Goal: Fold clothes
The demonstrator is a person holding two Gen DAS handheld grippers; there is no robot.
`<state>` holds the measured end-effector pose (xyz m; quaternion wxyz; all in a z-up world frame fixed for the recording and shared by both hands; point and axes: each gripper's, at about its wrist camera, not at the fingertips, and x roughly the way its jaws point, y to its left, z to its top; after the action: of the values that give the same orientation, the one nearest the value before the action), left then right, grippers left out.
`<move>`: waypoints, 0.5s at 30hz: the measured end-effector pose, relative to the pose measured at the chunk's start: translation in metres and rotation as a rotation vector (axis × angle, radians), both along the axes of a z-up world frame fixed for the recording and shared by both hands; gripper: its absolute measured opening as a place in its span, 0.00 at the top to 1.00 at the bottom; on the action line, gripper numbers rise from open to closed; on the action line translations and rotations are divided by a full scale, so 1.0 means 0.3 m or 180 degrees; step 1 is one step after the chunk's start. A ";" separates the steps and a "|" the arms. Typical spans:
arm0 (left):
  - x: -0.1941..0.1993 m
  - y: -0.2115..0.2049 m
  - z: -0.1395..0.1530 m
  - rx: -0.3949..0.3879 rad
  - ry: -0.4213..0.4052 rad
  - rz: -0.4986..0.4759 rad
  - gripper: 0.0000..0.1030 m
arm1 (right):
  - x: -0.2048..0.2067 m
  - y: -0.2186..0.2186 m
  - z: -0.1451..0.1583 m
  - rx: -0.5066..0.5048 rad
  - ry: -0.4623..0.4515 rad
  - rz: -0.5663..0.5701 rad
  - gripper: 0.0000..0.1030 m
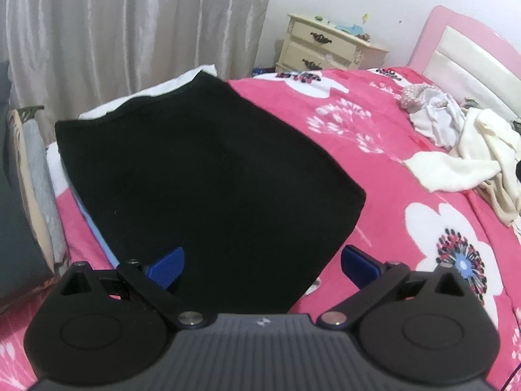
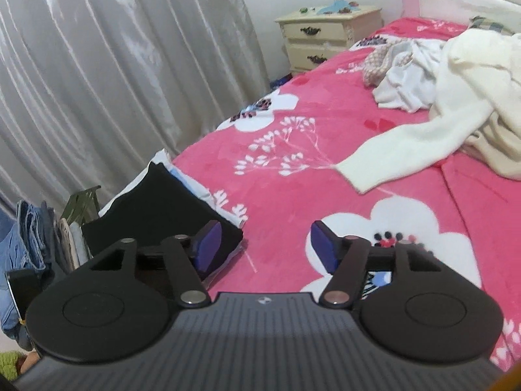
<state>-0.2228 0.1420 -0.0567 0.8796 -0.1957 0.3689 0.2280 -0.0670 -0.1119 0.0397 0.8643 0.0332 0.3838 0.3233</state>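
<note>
A folded black garment [image 1: 202, 176] lies flat on top of a stack near the bed's left edge, with white and light-blue layers showing under it. My left gripper [image 1: 262, 268] hangs open just above its near edge, nothing between the blue pads. In the right wrist view the same black garment [image 2: 162, 208] sits at the left, and my right gripper [image 2: 265, 246] stands open over the pink flowered blanket [image 2: 309, 137], empty. A cream sweater [image 2: 433, 130] sprawls to the right with one sleeve stretched toward me; it also shows as the cream sweater [image 1: 472, 159].
A heap of white and patterned clothes [image 2: 403, 75] lies by the pink headboard [image 1: 469, 42]. A cream nightstand [image 1: 325, 45] stands beyond the bed. Grey curtains [image 2: 114, 81] hang on the left. Jeans [image 2: 22, 238] and other items hang beside the bed.
</note>
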 end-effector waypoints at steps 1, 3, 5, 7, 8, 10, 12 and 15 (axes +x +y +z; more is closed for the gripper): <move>-0.001 0.000 0.007 -0.0002 -0.0033 0.0012 0.00 | -0.003 -0.001 0.004 0.0004 -0.0026 0.0006 0.33; 0.003 0.004 0.019 -0.0041 -0.0077 0.0055 0.00 | -0.010 -0.002 0.012 0.0013 -0.0077 0.0019 0.28; 0.003 0.005 0.025 -0.0071 -0.0102 0.0106 0.00 | -0.017 -0.004 0.019 0.0022 -0.0128 0.0032 0.21; 0.003 0.004 0.023 -0.0067 -0.0084 0.0142 0.00 | -0.024 -0.006 0.027 0.0031 -0.0180 0.0044 0.19; 0.004 0.003 0.020 -0.0060 -0.0058 0.0154 0.00 | -0.027 -0.007 0.031 0.0036 -0.0205 0.0051 0.18; 0.005 0.003 0.018 -0.0054 -0.0012 0.0187 0.00 | -0.034 -0.008 0.038 0.0044 -0.0257 0.0063 0.15; 0.003 0.003 0.020 -0.0045 -0.0025 0.0202 0.00 | -0.041 -0.010 0.046 0.0053 -0.0308 0.0076 0.12; 0.001 -0.002 0.022 -0.0024 -0.0036 0.0196 0.00 | -0.039 -0.013 0.046 0.0098 -0.0288 0.0041 0.11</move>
<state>-0.2225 0.1415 -0.0503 0.8735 -0.2116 0.3585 0.2525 -0.0787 -0.1160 0.0535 0.8781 0.0295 0.3396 0.3359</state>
